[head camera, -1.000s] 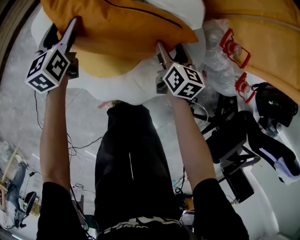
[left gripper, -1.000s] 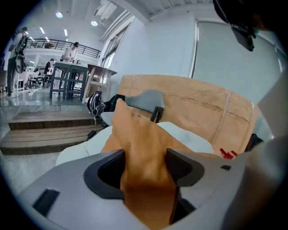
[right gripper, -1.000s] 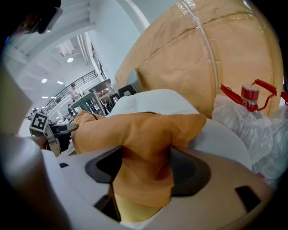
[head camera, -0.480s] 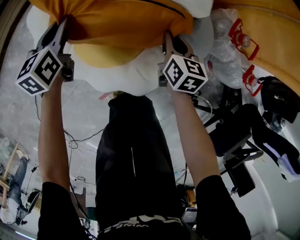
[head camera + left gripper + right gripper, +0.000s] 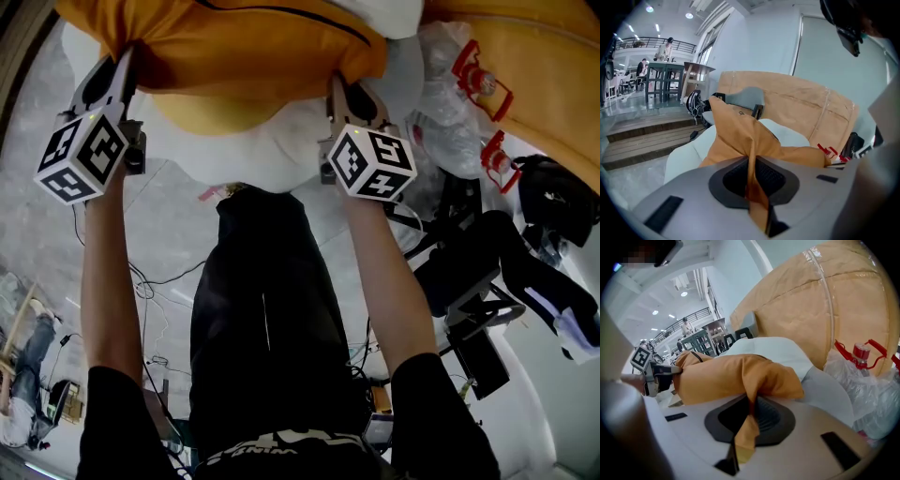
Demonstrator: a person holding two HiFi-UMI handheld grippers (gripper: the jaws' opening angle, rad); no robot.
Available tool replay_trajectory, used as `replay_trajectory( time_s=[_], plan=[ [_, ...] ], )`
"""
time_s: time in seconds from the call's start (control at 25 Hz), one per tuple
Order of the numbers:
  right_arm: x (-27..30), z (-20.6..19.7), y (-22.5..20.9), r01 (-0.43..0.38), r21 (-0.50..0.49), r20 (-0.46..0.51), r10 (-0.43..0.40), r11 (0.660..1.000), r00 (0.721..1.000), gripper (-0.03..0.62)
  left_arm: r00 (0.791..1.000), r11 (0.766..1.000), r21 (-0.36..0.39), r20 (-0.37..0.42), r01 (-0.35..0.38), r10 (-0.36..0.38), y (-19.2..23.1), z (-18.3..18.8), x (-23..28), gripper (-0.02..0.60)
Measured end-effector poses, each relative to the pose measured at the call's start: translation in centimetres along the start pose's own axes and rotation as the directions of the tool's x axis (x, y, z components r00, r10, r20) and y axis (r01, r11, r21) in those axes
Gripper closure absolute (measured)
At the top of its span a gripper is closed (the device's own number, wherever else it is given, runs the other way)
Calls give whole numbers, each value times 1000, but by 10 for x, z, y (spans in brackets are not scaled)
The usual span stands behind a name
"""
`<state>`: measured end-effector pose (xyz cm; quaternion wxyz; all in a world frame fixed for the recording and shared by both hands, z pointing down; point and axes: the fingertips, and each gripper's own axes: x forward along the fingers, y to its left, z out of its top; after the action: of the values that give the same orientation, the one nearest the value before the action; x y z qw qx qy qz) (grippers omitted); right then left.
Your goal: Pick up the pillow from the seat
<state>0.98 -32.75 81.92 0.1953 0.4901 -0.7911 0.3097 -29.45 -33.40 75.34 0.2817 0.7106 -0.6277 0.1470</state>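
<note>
Looking down in the head view, the orange pillow (image 5: 253, 47) fills the 12 o'clock edge, over the white seat (image 5: 262, 159). The left gripper (image 5: 120, 66) bites one near corner at 10 o'clock and the right gripper (image 5: 339, 89) the other at 1 o'clock (one at each end, probably so the soft thing comes up level instead of drooping).

In the left gripper view the jaws are pressed together on a fold of the orange cover, which rises from the pinch at 6 o'clock to the pillow's bulk at centre.

In the right gripper view the jaws likewise pinch gathered cloth, a tail of it hanging below. The pillow stretches toward 9 o'clock, where the left gripper holds its far end. Whether it has cleared the seat I cannot tell.
</note>
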Motion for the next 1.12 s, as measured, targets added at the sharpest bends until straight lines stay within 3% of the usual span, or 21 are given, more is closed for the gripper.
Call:
replay_trajectory(
  time_s=[0.16, 0.48, 0.72, 0.92, 1.12],
  plan=[
    [-19, 13, 6, -3, -8, 15, 3, 1000, 1000, 542, 1000, 1000, 23, 5, 2, -2, -7, 6, -21, 541],
    [-63, 61, 18, -10, -42, 58, 13, 999, 998, 543, 1000, 1000, -6, 30, 5, -5, -26, 43, -63, 543],
    [-115, 124, 42, -14, -51, 121, 20, 999, 992, 545, 997, 999, 19, 62, 43, -44, -46, 108, -114, 545],
    [-172, 182, 74, -66, -90, 153, 79, 994, 985, 545, 993, 999, 23, 113, 24, -26, -62, 165, -179, 545],
    [-239, 225, 110, -96, -141, 174, 120, 985, 977, 545, 989, 1000, 6, 150, 3, -3, -80, 199, -255, 545]
  ],
)
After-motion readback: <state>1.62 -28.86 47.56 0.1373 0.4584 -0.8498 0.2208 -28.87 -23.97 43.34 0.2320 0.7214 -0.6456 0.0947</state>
